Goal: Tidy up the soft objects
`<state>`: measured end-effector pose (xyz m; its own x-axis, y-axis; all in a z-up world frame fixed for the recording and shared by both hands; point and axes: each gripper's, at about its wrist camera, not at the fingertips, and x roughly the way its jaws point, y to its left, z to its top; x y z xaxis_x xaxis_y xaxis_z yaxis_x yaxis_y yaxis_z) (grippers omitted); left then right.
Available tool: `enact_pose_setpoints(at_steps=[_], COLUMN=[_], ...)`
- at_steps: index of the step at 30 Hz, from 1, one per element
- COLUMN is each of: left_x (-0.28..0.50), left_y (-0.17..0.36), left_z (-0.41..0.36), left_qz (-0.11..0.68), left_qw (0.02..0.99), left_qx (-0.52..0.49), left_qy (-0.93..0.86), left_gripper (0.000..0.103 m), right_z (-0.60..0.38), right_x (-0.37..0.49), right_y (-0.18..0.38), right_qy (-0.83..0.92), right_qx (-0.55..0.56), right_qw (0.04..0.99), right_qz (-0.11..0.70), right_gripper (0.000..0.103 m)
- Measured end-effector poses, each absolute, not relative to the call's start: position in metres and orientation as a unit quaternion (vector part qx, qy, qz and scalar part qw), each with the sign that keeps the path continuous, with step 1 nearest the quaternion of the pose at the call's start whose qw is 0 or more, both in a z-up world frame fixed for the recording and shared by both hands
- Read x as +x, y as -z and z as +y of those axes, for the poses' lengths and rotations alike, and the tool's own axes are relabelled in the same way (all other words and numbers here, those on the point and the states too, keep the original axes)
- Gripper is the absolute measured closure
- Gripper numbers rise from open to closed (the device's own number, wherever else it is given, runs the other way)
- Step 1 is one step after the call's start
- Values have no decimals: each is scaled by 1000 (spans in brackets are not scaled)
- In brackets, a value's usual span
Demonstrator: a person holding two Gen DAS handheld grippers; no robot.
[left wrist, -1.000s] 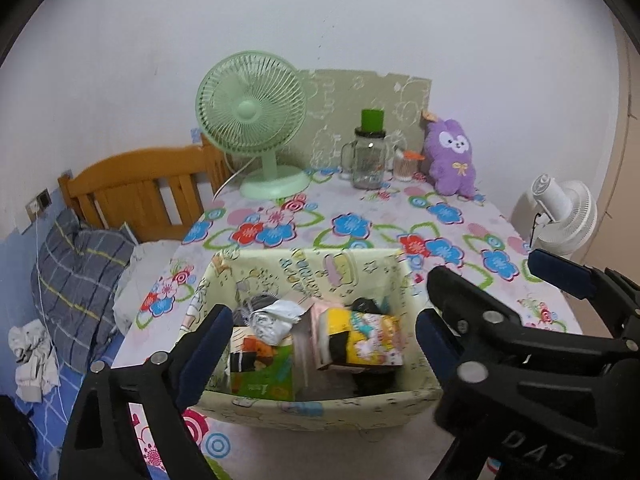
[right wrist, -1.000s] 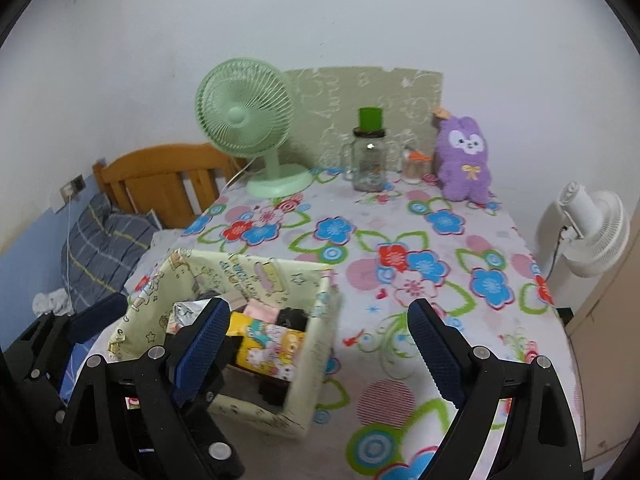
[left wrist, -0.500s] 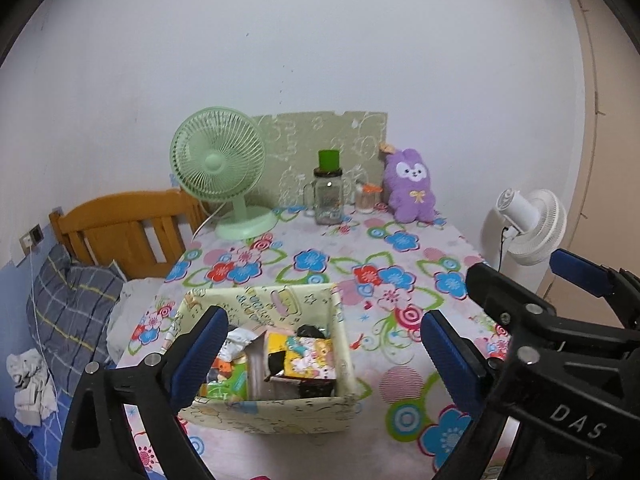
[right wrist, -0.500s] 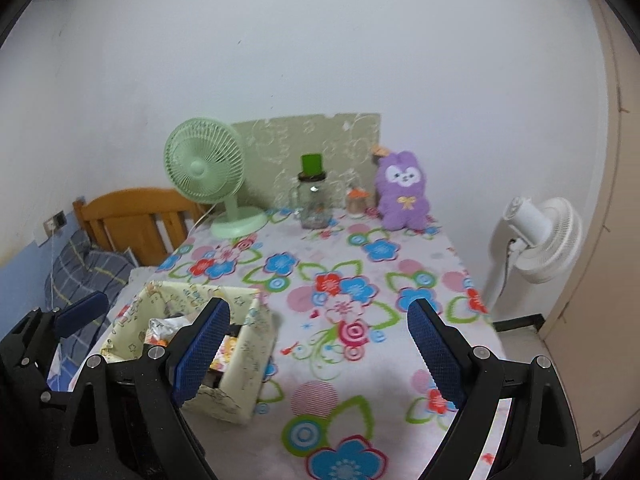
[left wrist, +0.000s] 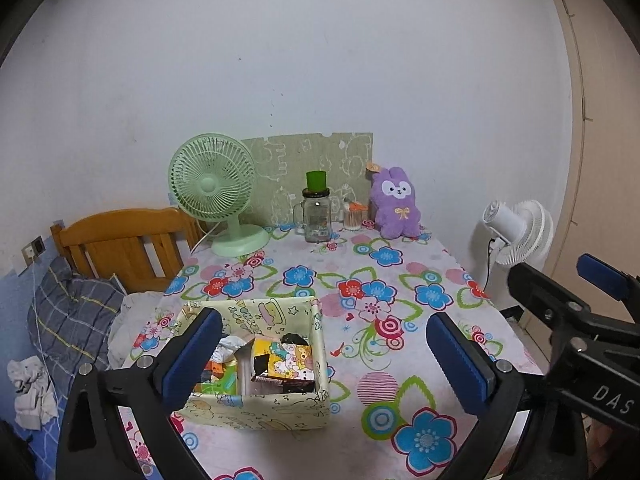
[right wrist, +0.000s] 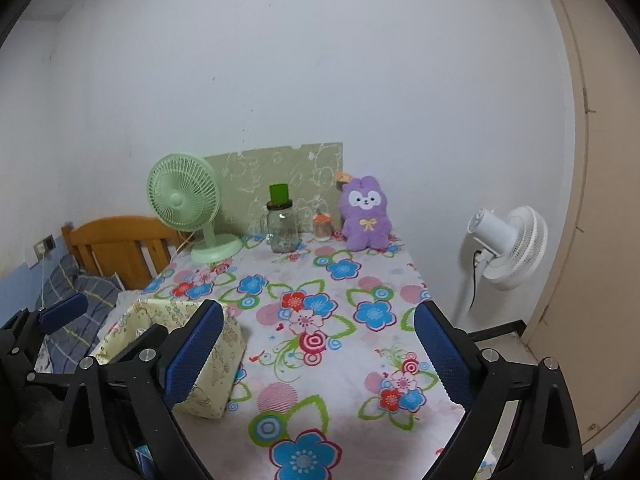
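I've pulled both grippers back and up from fabric box (left wrist: 256,364); table looks smaller than a second ago. Left gripper (left wrist: 322,356) and right gripper (right wrist: 316,354) jaws just widened, nothing between. Box at 7 o'clock, stuffed with packets. Purple plush (left wrist: 394,202) at 1 o'clock, far edge, untouched. Probably next pick.

Home bedroom: wooden headboard (left wrist: 120,244) and plaid pillow (left wrist: 68,316) at left of frame, floral-cloth table (left wrist: 360,300), plush toy (left wrist: 394,202), desk fan (left wrist: 212,184)

purple plush bunny (left wrist: 394,204) upright, table's far edge
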<state>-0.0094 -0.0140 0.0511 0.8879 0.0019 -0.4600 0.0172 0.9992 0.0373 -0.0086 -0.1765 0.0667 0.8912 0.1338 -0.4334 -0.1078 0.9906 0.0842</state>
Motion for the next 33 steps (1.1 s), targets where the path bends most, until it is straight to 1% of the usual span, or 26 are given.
enact_pose_setpoints(at_steps=[10, 33], left_x=[-12, -10], left_y=[-52, -55], left_z=[-11, 2], left_qz=[237, 228], left_qw=[971, 973], left_qx=[11, -1], left_qy=[0, -33], left_gripper=[0, 0], right_z=[-186, -177], right_x=[-15, -7], right_y=[-68, -73], right_qy=[-54, -55], right_qx=[39, 17], right_qw=[973, 975], right_qz=[219, 215], right_gripper=[4, 3])
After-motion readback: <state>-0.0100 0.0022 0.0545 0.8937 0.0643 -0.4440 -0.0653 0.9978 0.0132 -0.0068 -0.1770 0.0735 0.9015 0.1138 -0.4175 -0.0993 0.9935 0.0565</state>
